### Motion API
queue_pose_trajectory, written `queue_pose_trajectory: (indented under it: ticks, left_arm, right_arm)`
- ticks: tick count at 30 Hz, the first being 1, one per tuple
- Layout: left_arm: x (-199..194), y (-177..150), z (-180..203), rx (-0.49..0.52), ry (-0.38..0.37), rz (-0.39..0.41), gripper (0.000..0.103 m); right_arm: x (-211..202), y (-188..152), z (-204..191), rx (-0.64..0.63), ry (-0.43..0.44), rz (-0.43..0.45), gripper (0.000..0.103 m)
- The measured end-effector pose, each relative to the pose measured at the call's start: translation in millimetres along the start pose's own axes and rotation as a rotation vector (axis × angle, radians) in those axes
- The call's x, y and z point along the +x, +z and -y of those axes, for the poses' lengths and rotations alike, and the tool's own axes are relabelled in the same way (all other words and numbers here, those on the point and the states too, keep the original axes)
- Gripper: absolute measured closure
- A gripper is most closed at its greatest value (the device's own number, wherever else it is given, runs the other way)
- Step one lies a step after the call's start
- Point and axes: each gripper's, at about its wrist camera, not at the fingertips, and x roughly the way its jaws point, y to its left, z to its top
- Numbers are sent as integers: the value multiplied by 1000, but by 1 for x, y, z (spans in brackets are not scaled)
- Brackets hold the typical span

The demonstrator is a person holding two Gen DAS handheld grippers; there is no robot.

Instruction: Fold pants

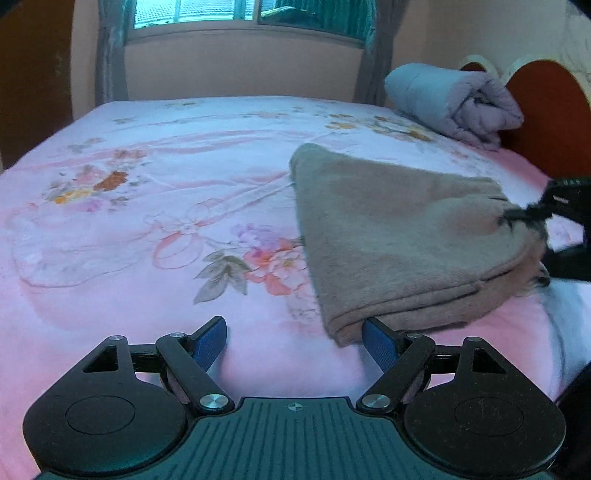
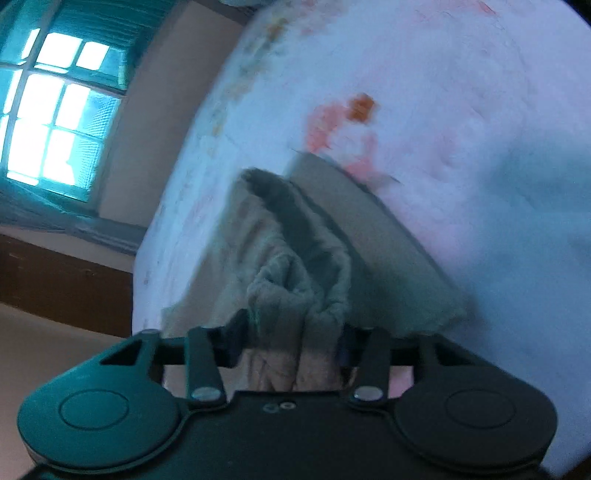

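The tan pants (image 1: 399,236) lie folded in layers on the pink floral bedsheet (image 1: 147,206), right of centre in the left wrist view. My left gripper (image 1: 295,339) is open and empty just in front of their near folded corner, blue pads apart. My right gripper (image 1: 517,218) reaches in from the right edge and grips the pants' far right edge. In the right wrist view a bunched wad of the pants (image 2: 295,288) sits between the fingers of the right gripper (image 2: 291,343), which is shut on it. That view is tilted and blurred.
A rolled grey-blue quilt (image 1: 454,99) lies at the head of the bed by the orange headboard (image 1: 546,110). A curtained window (image 1: 236,14) is in the far wall. The sheet also shows in the right wrist view (image 2: 461,110).
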Motion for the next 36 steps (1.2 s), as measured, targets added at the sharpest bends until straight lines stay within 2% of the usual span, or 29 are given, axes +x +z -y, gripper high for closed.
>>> queue_pose_trajectory:
  ticks: [2,4,5,7,10,12,15,17,20,21,23,25,36]
  left_arm:
    - [0,-2,-1,1,-9,6,23]
    - [2,-5,-5,-12,-16,5,22]
    - [0,-6,-7,-30,-33,13,20]
    - [-1,-6,-8,-39,-23,24,19]
    - [-2,-5,-7,-38,-9,31,19]
    - [-4,-1,-7,-41,-3,38,19]
    - [-6,6,-9,-69,-6,49,19]
    - [-6,12,-12,-103,-12,56,18]
    - [-1,22,-12,-115,-16,72,14]
    - [3,27,-8,-103,-18,70,14]
    - [12,35,-1,-84,-26,68,14]
    - [22,43,5,-87,-39,54,14]
    - [52,60,30,-71,-61,20,12]
  right_arm:
    - [-11,1,-19,-83,81,39,78]
    - [-27,2,-29,-101,166,86,79]
    - [-33,2,-27,-108,179,105,79]
    - [-33,3,-7,-100,143,116,79]
    - [-4,2,55,55,50,19,78]
    - [-4,2,70,87,118,30,77]
    - [-10,5,63,47,120,20,69]
    - [-20,10,54,-2,115,26,53]
    - [-45,17,36,-132,38,126,49]
    - [-48,20,34,-153,46,132,48]
    - [-44,30,31,-172,59,108,30]
    - [-41,38,33,-179,41,95,30]
    - [-29,50,51,-195,94,-18,29]
